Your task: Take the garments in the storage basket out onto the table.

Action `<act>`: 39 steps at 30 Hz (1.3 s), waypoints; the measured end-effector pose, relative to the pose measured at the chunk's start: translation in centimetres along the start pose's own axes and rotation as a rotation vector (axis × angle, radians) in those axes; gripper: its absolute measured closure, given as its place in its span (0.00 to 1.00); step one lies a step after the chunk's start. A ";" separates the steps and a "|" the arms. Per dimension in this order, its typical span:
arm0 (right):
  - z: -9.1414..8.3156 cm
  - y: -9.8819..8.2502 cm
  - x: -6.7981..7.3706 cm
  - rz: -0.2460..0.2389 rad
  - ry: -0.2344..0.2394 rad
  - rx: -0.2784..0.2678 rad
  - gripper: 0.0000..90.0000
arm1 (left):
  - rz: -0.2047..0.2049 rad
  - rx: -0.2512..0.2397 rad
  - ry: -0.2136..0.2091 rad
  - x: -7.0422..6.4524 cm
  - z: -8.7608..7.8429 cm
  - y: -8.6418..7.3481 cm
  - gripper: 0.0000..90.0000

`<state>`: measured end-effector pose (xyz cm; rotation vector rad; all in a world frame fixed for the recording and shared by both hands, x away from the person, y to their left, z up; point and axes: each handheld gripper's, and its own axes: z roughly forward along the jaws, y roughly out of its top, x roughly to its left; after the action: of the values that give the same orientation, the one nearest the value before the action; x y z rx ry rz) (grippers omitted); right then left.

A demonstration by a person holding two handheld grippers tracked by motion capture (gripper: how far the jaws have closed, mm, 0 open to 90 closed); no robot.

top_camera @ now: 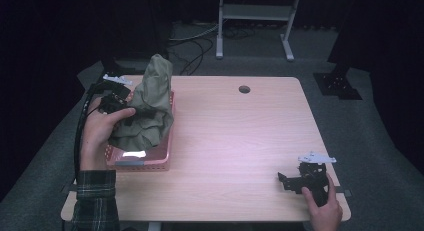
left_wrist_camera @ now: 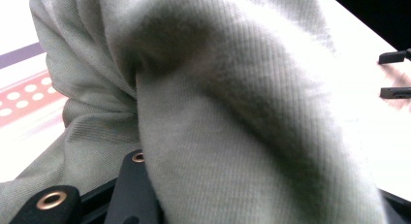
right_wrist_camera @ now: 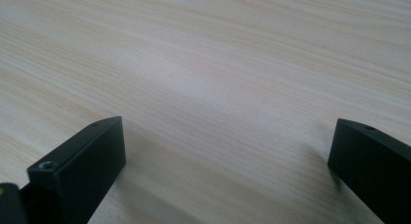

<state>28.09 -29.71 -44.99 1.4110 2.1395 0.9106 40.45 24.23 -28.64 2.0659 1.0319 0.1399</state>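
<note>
The left tool [top_camera: 131, 112] was clamped on a fold of the olive-green garment [top_camera: 150, 103], which hung bunched from its jaws above the pink perforated basket [top_camera: 167, 141], the lower folds resting inside with a pale flat item [top_camera: 134, 153] showing at the near end beneath them. In my judgement the lift would go best straight up until the hem cleared the basket rim, the grip kept firm so the cloth neither slipped nor dragged the basket. The right tool [top_camera: 291, 182] rested on the bare counter [top_camera: 235, 136], well apart, its jaws wide and holding nothing.
</note>
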 end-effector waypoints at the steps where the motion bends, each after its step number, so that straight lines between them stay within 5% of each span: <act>1: 0.0 0.0 0.0 -0.001 0.000 0.000 0.00 | -0.003 -0.003 0.002 -0.1 0.0 0.0 0.61; 9: 0.0 0.0 0.0 0.000 0.000 0.001 0.00 | -0.015 -0.014 0.013 -1.1 0.3 0.6 0.61; 39: 0.0 0.0 0.0 0.000 0.000 0.000 0.00 | 0.114 0.025 -0.091 -7.6 3.7 3.2 0.61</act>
<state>28.09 -29.71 -44.98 1.4115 2.1396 0.9103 38.99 15.44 -27.10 2.1336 0.8658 0.0908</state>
